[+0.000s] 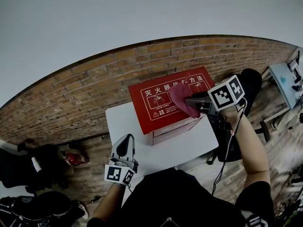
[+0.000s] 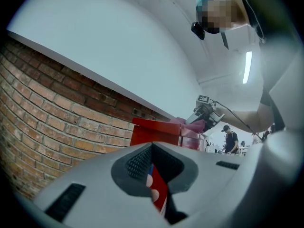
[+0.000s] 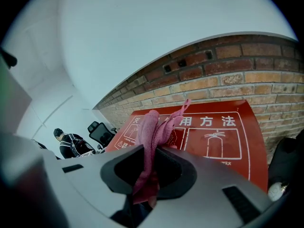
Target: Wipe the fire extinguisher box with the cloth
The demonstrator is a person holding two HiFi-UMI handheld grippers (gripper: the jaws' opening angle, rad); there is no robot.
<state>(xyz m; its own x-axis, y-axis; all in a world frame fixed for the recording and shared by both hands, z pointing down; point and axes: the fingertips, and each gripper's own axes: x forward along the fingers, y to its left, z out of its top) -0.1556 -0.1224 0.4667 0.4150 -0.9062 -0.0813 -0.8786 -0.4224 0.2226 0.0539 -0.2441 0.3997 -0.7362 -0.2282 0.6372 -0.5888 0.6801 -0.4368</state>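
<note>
A red fire extinguisher box (image 1: 158,103) with white print on its lid stands on a small white table (image 1: 184,145) against a brick wall. My right gripper (image 1: 190,100) hovers over the right part of the lid, shut on a pink cloth (image 1: 181,97) that hangs onto the lid. In the right gripper view the cloth (image 3: 150,127) runs up from between the jaws of that gripper (image 3: 149,167), with the box lid (image 3: 223,137) just beyond. My left gripper (image 1: 124,146) rests low at the table's front left, jaws together, apart from the box (image 2: 156,132). From the left gripper (image 2: 154,175) the cloth (image 2: 190,124) shows on top of the box.
The brick wall (image 1: 71,98) runs behind the table. A black office chair (image 1: 251,82) stands right of the box. Dark bags and a red object (image 1: 73,159) lie on the floor at left. A desk (image 1: 284,79) sits far right. A person (image 3: 71,144) stands in the background.
</note>
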